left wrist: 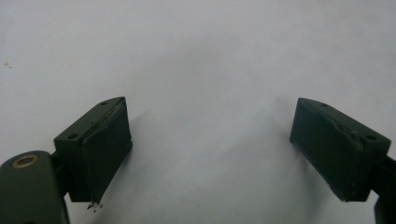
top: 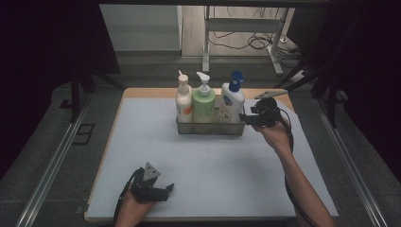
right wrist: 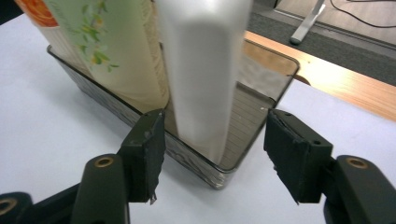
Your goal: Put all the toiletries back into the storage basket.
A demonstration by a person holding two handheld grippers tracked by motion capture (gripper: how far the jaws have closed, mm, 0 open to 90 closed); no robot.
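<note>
Right claw (top: 247, 118) hovers at the right end of the clear tray (top: 210, 127), jaws spread and gripping nothing, just short of the white bottle with the blue pump (top: 232, 101). That bottle stands upright in the tray beside a green bottle (top: 204, 104) and an orange-labelled one (top: 183, 101). Left claw (top: 165, 190) rests spread on the table (top: 198, 161), well apart

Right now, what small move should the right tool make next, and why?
Probably ease the right tool forward until its jaws straddle the white bottle, then close. The jaws stand open, level with the near end of the tray, with the bottle centred just beyond them and not yet between them. The left tool rests open on the mat.
</note>
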